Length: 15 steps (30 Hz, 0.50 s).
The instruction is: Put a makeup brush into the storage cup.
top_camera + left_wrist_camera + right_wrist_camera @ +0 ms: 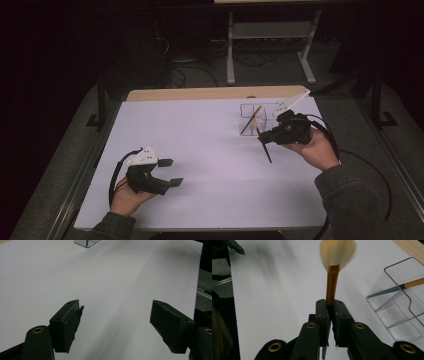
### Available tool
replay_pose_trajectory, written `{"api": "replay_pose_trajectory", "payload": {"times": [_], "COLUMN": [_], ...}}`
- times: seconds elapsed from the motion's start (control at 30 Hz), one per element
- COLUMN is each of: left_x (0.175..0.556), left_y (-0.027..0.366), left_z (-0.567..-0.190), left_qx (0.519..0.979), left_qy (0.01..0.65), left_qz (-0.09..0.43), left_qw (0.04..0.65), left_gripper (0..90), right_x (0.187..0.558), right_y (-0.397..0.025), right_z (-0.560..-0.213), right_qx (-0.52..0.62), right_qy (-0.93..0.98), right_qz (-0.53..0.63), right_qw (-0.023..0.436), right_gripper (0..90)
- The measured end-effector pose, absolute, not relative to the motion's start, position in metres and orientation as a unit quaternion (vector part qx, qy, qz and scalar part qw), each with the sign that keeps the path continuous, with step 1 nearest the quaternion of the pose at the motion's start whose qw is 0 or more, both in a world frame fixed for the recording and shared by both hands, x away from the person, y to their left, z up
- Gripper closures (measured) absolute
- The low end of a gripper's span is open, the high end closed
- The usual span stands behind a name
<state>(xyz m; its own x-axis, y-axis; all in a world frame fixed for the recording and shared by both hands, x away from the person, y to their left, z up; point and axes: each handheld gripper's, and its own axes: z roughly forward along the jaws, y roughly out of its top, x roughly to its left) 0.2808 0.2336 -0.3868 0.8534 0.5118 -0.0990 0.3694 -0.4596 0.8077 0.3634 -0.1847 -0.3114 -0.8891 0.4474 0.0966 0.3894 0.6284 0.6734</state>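
My right gripper (331, 305) is shut on a makeup brush (332, 277) with a gold ferrule and a pale fan of bristles, which points away from the jaws. In the high view this gripper (260, 134) hovers at the right of the table, and the brush's dark handle (266, 151) slants down below it. Just beyond stands a clear acrylic organizer (267, 107) with a second brush (250, 121) leaning inside it; in the right gripper view the organizer (404, 322) is to the right. My left gripper (170, 172) rests near the front left, open and holding nothing (115, 325).
A white sheet (210, 150) covers the table, and a wooden strip (200, 93) shows along the far edge. A metal rail (75, 180) runs along the table's left side. Beyond it, on the dark floor, stand a grey frame (270, 30) and cables.
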Motion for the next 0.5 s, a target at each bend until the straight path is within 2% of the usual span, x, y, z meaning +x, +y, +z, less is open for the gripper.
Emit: {"api": "replay_pose_trajectory", "payload": {"times": [0.5], "left_x": [0.279], "left_y": [0.236], "left_z": [-0.387], "left_qx": [0.848], "left_qy": [0.262], "left_qz": [0.079], "left_qw": [0.453], "left_gripper": [22.8], "right_x": [0.381], "right_y": [-0.191], "right_z": [-0.3], "right_qx": [0.251], "right_qy": [0.899], "right_qz": [0.355], "right_qw": [0.049], "right_gripper": [83.0]}}
